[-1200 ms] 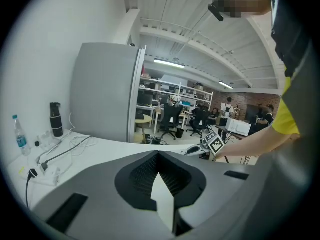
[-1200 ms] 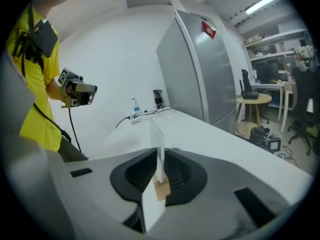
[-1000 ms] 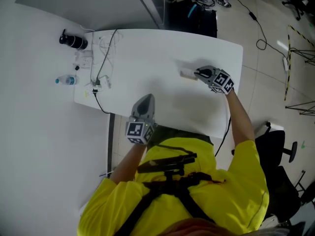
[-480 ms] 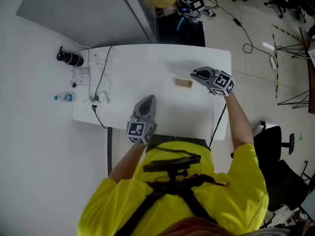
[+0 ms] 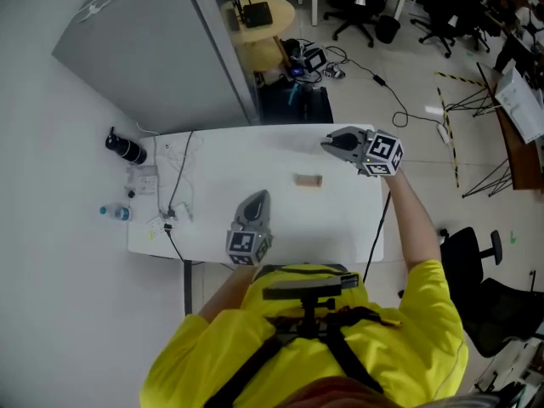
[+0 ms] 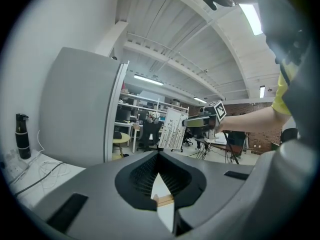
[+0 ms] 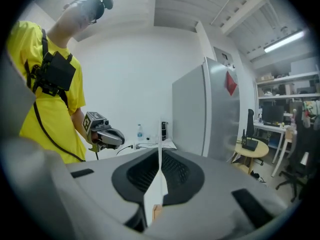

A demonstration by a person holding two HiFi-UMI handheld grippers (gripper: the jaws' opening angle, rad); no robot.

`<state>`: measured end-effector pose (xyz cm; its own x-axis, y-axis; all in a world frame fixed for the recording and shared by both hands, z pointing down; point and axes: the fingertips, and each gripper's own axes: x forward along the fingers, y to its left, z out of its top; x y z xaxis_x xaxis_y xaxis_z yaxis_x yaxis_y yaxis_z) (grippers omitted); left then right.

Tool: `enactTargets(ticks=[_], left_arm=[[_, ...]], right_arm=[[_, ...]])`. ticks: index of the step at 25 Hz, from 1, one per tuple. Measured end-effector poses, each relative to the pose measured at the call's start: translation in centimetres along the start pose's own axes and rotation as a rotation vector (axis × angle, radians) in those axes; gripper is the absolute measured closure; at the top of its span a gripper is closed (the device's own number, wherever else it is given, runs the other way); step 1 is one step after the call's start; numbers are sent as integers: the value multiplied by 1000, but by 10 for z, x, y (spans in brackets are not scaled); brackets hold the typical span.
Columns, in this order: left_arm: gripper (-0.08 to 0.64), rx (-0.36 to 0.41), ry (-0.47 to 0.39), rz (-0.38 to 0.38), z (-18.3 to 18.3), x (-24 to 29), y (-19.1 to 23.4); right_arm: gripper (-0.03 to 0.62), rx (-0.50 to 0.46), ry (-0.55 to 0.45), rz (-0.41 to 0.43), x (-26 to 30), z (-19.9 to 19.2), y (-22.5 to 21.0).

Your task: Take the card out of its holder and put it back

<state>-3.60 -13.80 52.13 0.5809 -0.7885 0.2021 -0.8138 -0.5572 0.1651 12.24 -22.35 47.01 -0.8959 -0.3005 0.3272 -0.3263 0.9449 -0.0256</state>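
Observation:
A small wooden card holder (image 5: 308, 180) lies on the white table (image 5: 229, 160); through the left jaws it shows as a tan strip (image 6: 165, 200). My right gripper (image 5: 333, 143) hangs above the table's far right part, away from the holder, shut on a thin white card. That card stands edge-on between the right jaws (image 7: 160, 154). From the left gripper view its printed face (image 6: 172, 129) shows at the right gripper's tip. My left gripper (image 5: 254, 201) rests at the table's near edge, its jaws together and holding nothing.
A black bottle (image 5: 126, 150), a water bottle (image 5: 113, 212) and loose cables (image 5: 174, 185) sit at the table's left end. A grey cabinet (image 5: 161, 49) stands behind. A round side table (image 5: 259, 15) and an office chair (image 5: 467, 245) are on the floor around.
My right gripper has risen from the holder and moved away to the far right. The holder now lies apart from it. The left gripper has barely moved.

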Motion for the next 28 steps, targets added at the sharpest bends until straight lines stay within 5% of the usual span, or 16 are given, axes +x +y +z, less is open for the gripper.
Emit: enactTargets(ticks=[20,28], left_arm=[[566,-20,32,-34,-16,-10,16],[566,-26,78,-31,-25,2,15]], right_arm=[[572,39,14,-49,6,-14,14],[572,91,45,-18,16,-54,2]])
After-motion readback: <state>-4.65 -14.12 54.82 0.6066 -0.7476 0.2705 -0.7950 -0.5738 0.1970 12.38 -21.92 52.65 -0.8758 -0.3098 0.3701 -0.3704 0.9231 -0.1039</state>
